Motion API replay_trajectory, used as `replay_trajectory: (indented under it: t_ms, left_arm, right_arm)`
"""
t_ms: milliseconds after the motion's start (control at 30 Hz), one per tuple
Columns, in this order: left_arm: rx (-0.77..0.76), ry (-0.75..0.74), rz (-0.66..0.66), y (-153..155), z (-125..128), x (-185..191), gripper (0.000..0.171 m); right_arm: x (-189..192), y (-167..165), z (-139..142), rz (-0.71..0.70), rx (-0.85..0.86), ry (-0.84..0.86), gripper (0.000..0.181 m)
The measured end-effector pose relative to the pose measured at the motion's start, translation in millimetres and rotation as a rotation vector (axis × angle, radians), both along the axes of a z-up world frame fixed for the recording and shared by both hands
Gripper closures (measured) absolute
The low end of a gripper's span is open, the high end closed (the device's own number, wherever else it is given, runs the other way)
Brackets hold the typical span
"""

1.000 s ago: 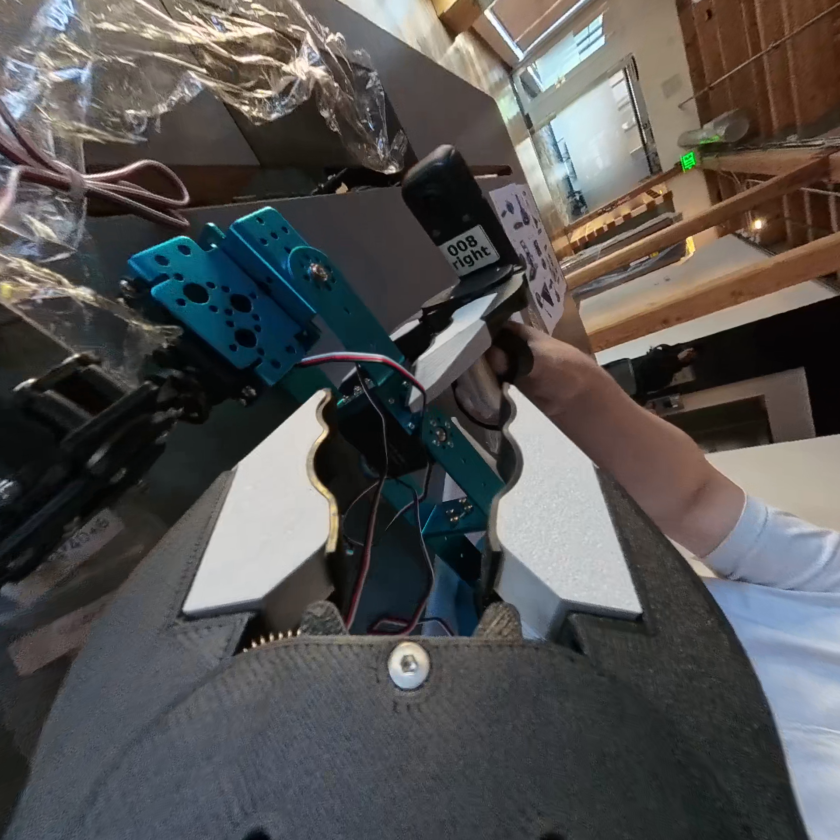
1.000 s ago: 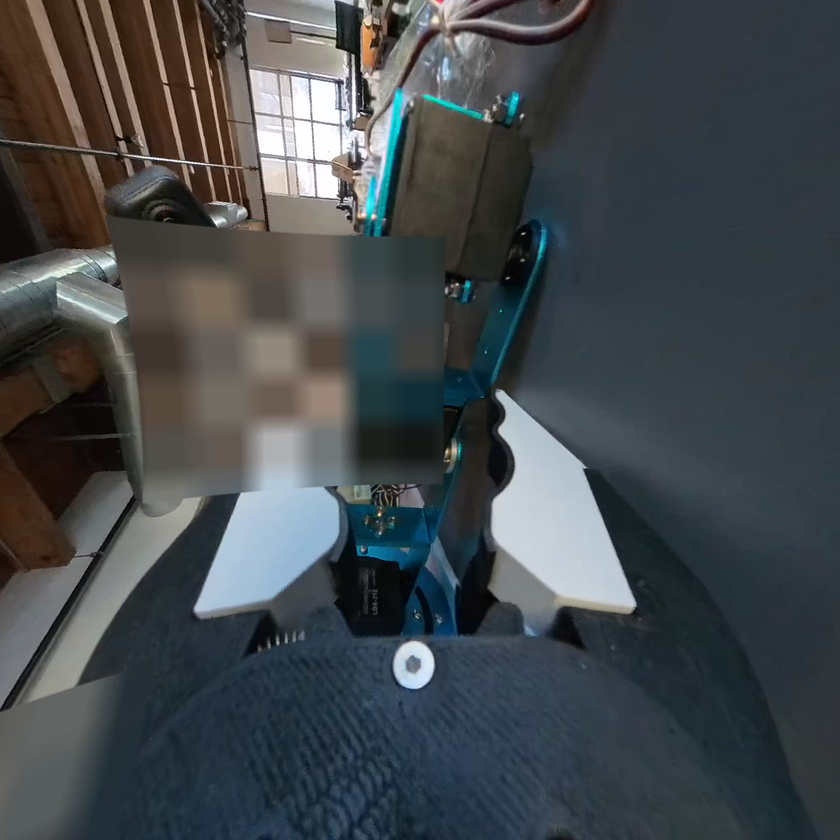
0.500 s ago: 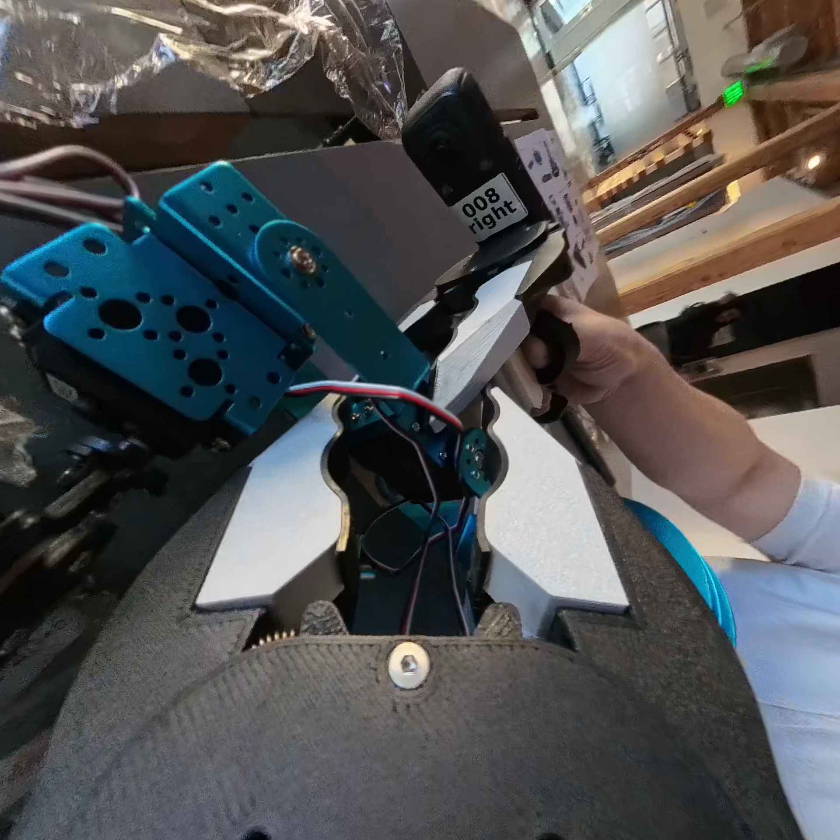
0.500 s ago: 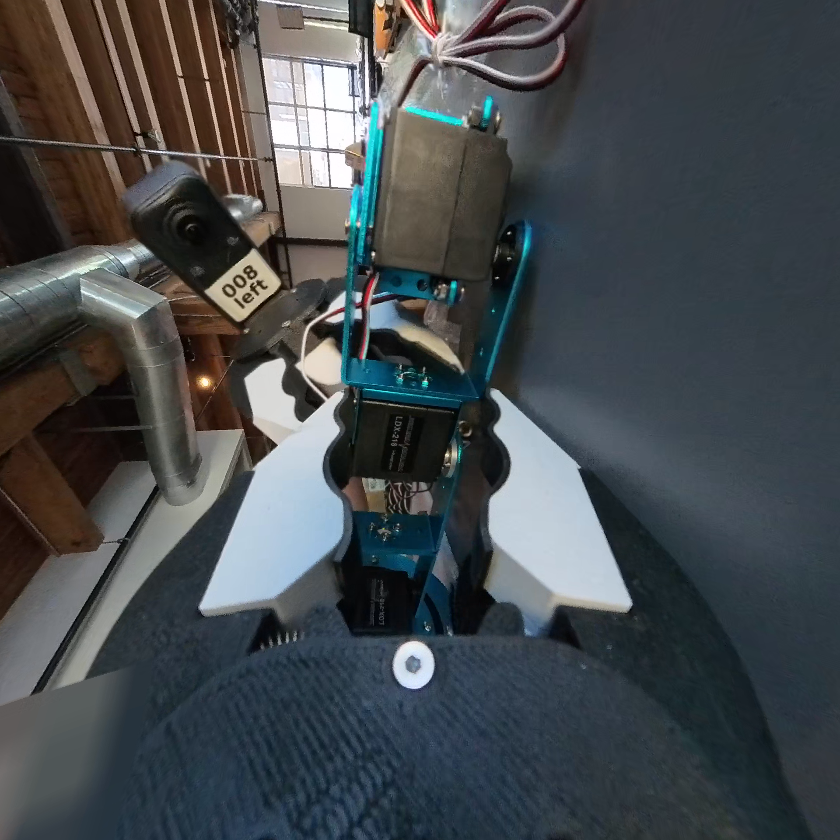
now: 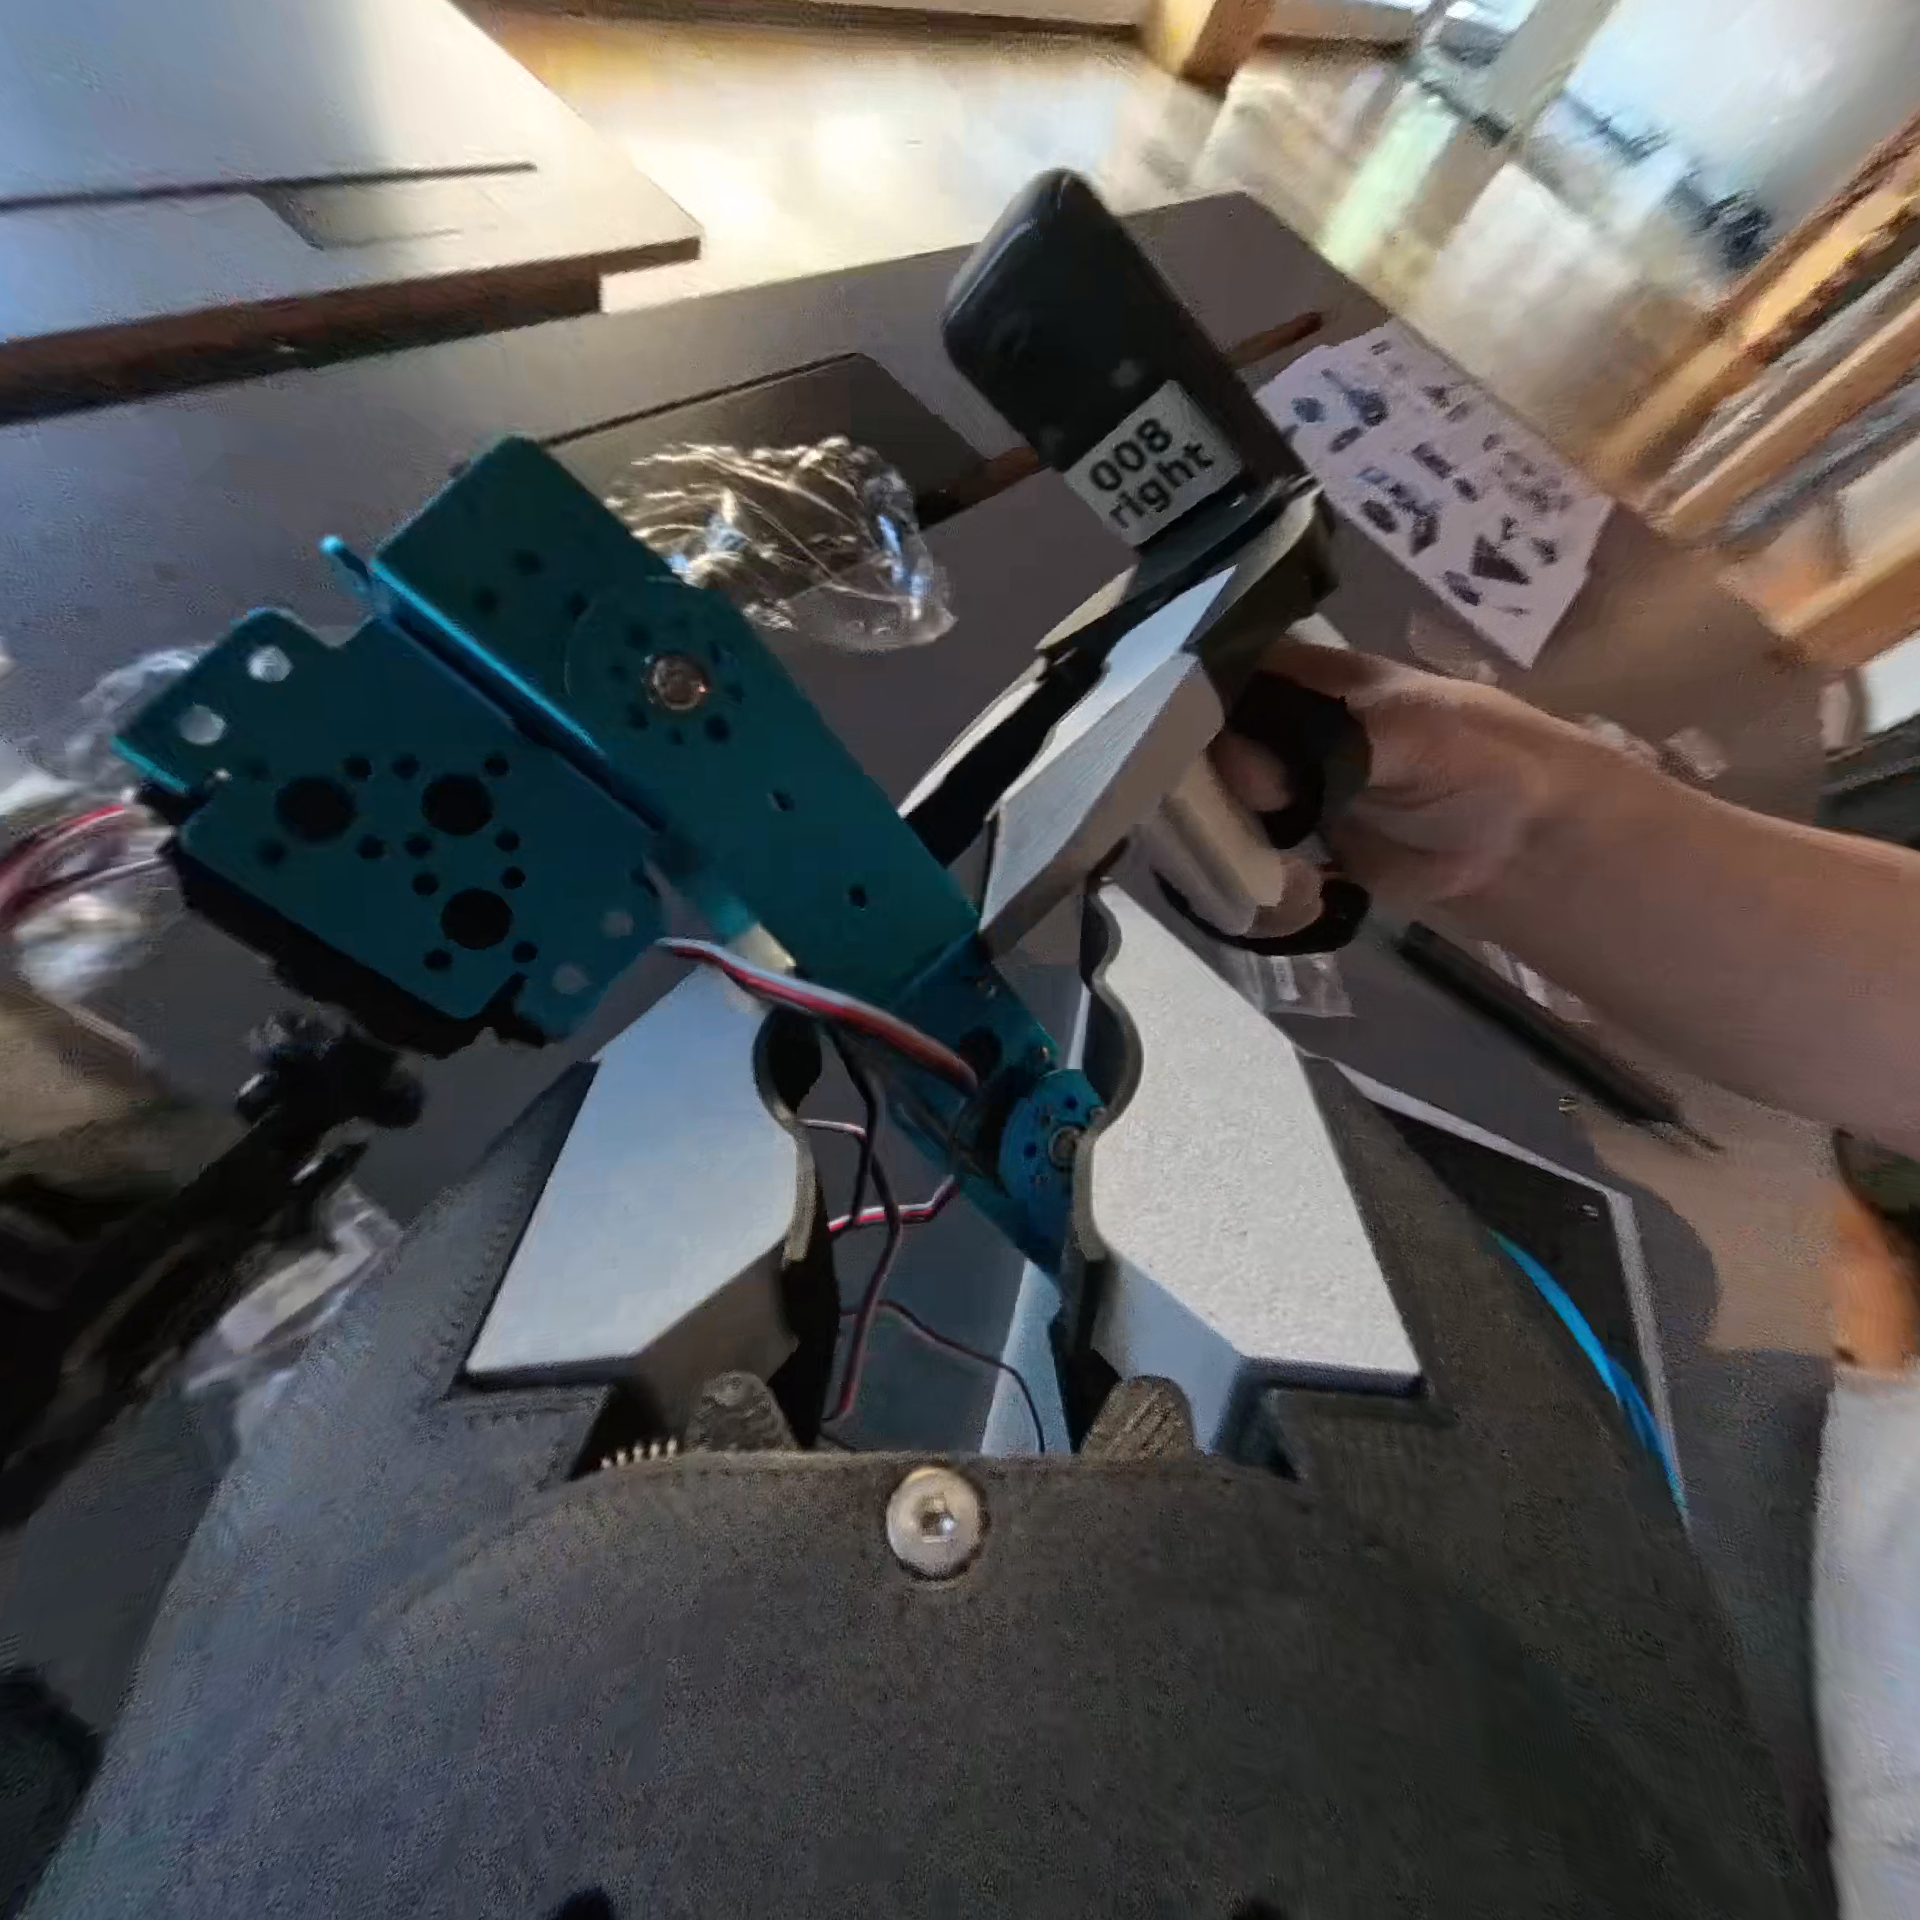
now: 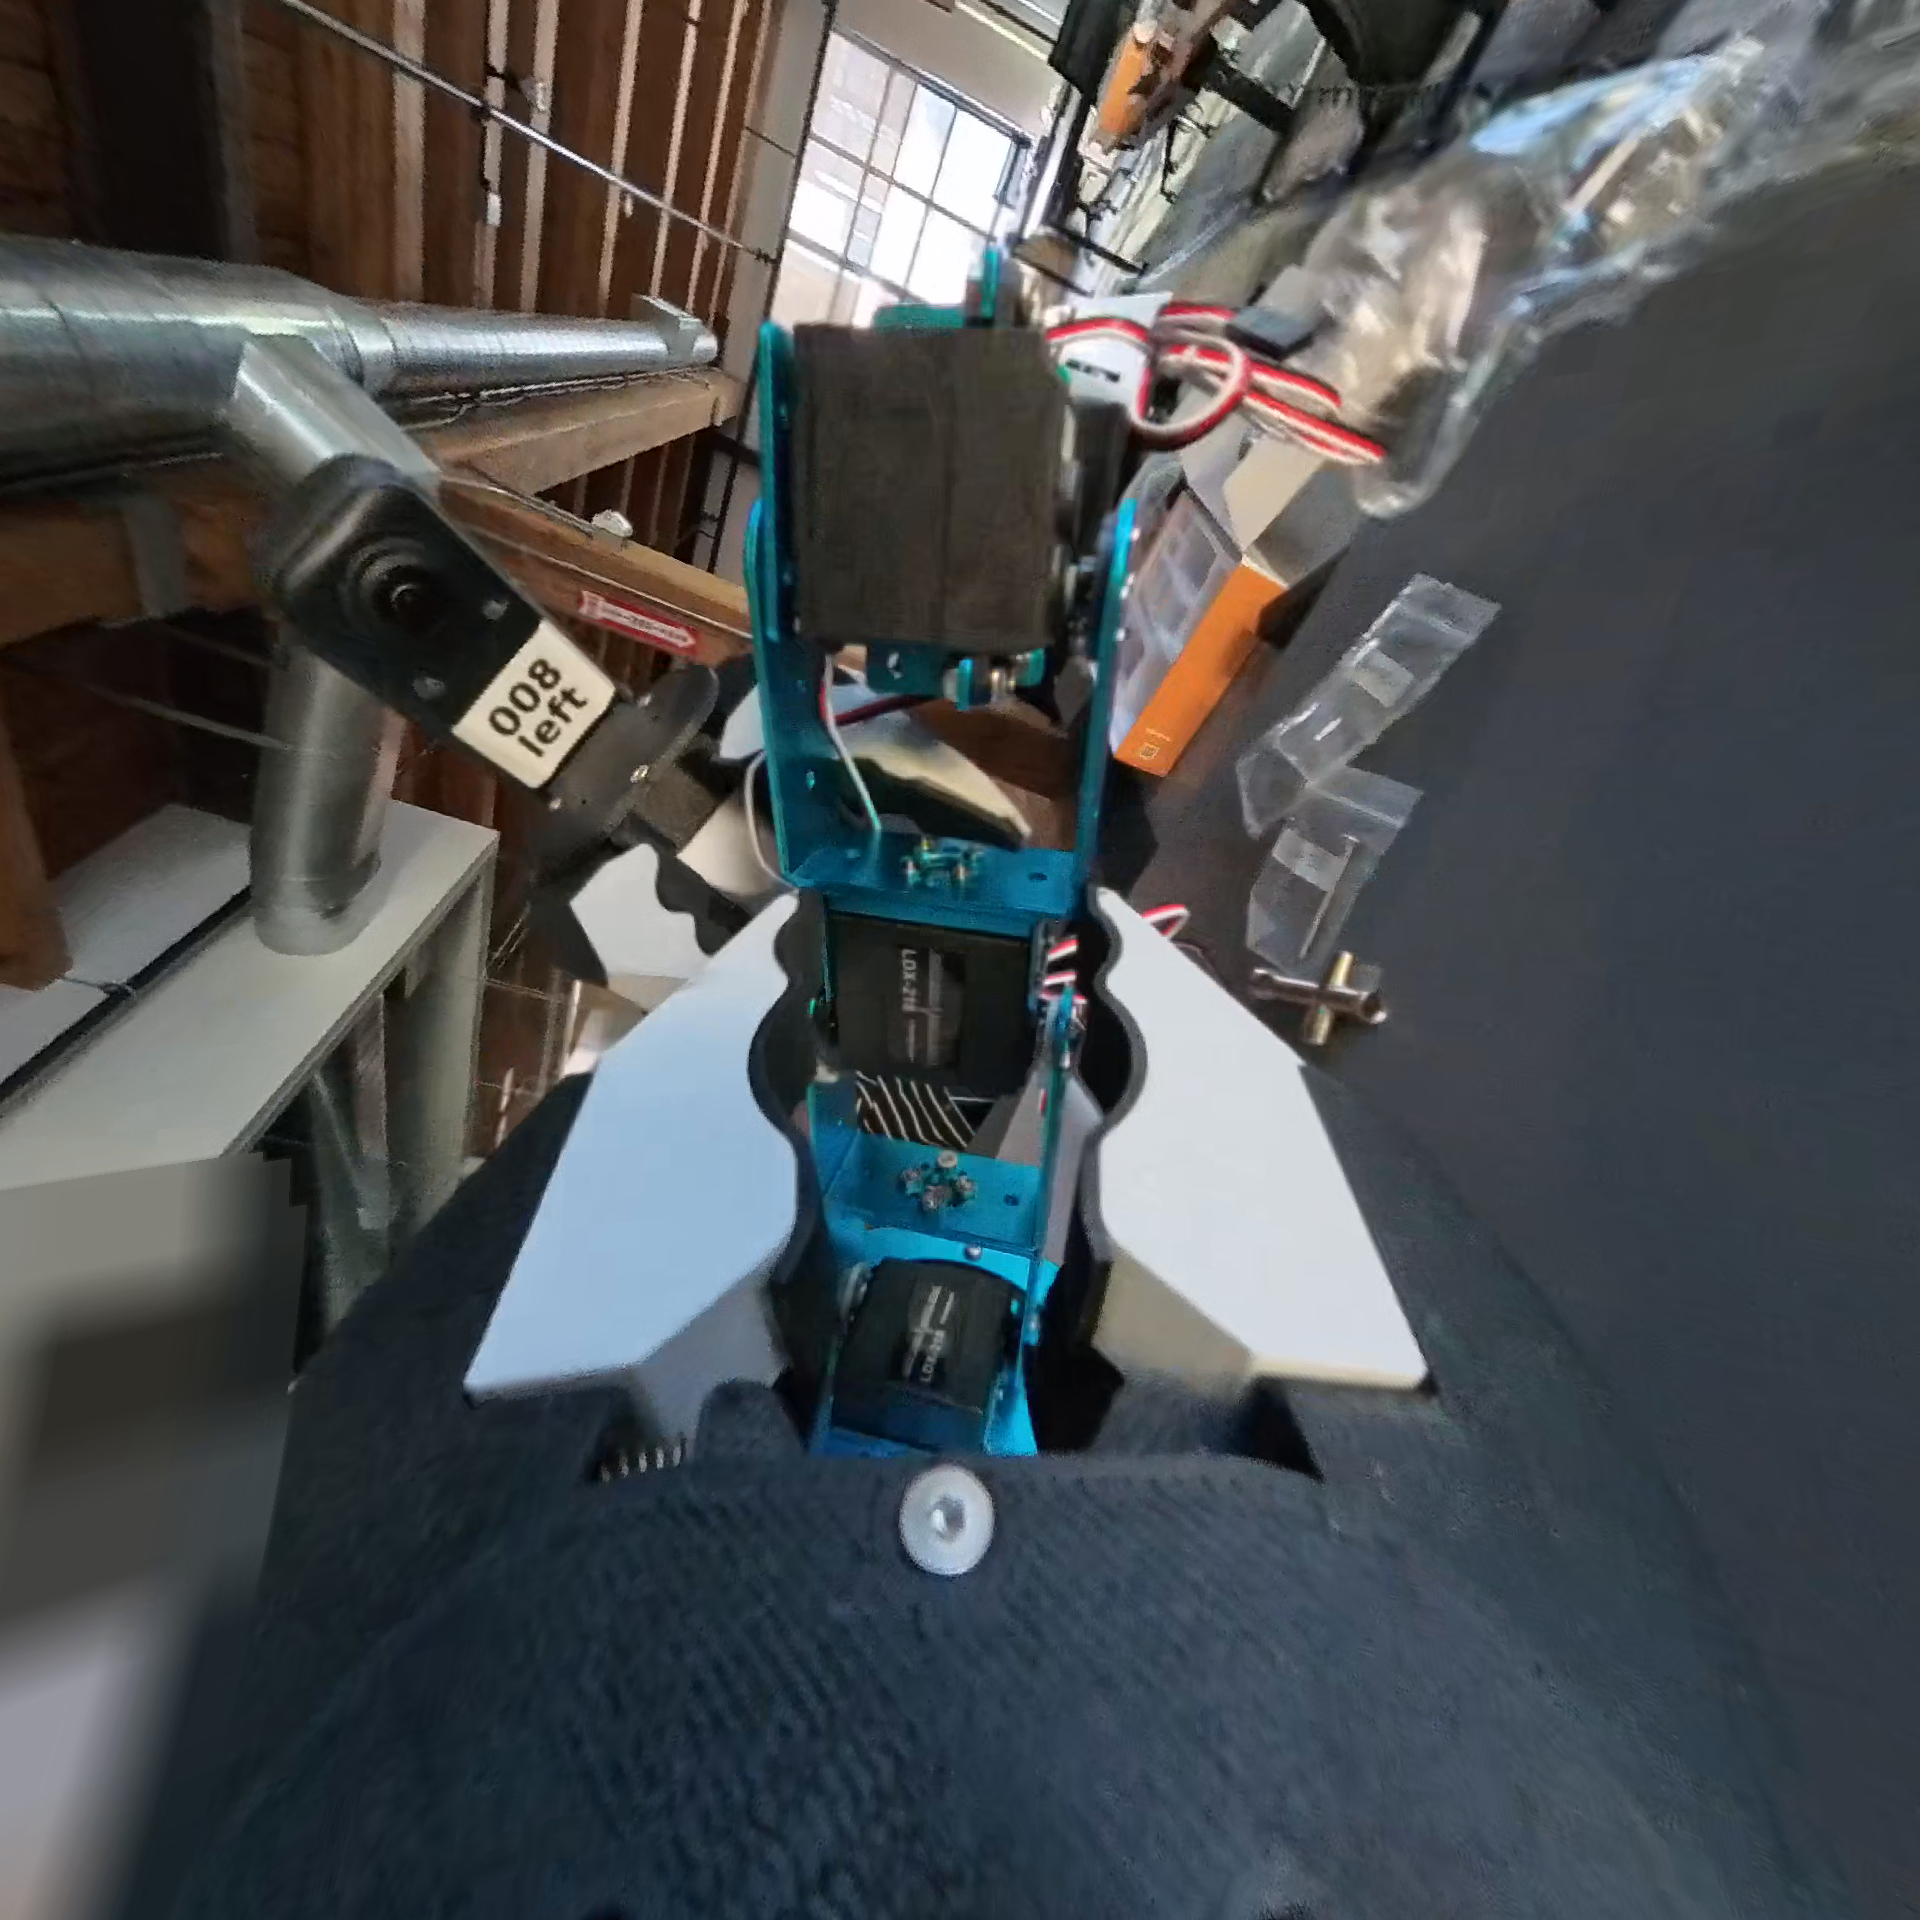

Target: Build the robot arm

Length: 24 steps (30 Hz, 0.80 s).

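A blue metal servo arm (image 5: pixel 436 810) with black servos and red, white and black wires is held between both grippers above a dark table (image 5: pixel 831 436). My left gripper (image 5: pixel 925 997) is shut on its lower link, with a blue horn disc (image 5: pixel 1049 1132) against one finger. My right gripper (image 6: pixel 940 935) is shut on the blue bracket (image 6: pixel 810 727) around a black servo (image 6: pixel 925 997). A bigger black servo (image 6: pixel 925 488) sits above. The right gripper (image 5: pixel 1091 810), held by a hand (image 5: pixel 1455 790), shows in the left wrist view. The left gripper (image 6: pixel 665 862) shows in the right wrist view.
Crumpled clear plastic (image 5: pixel 790 561) and a printed sheet (image 5: pixel 1444 468) lie on the table. Small clear bags (image 6: pixel 1340 748), a metal cross tool (image 6: pixel 1330 1003), an orange box (image 6: pixel 1195 686) and looped wires (image 6: pixel 1226 405) lie beyond the arm. A metal duct (image 6: pixel 312 644) stands at the left. Left and right tips are no more than a few centimetres apart.
Both grippers have swung round with the blue arm. The left view now looks down on the table. In the right view the arm stands more upright and table items have come into sight.
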<state>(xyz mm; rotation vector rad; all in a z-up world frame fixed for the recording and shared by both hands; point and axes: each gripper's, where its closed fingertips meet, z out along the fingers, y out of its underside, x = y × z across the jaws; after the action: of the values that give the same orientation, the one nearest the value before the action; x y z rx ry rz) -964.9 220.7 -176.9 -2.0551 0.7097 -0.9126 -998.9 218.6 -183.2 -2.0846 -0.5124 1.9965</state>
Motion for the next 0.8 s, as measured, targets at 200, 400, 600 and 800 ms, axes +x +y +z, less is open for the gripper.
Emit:
replay_trajectory:
  t_ms: [200, 400, 600, 800]
  left_arm:
    - [0.039, -0.076, 0.057, -11.9, 19.3, -5.0, 0.132]
    - [0.129, -0.15, 0.079, -28.0, 44.4, -3.0, 0.142]
    - [0.251, -0.139, 0.076, -56.5, 71.6, -0.2, 0.149]
    - [0.329, -0.065, 0.112, -73.4, 83.1, 3.3, 0.149]
  right_arm:
    - [7.8, -9.5, 15.0, 0.01, 0.118, 0.005, 0.159]
    - [6.6, -24.6, 38.0, 0.048, 0.117, 0.132, 0.153]
    - [14.2, -43.5, 71.9, 0.105, 0.17, 0.299, 0.14]
    - [17.6, -58.3, 90.9, 0.168, 0.269, 0.342, 0.122]
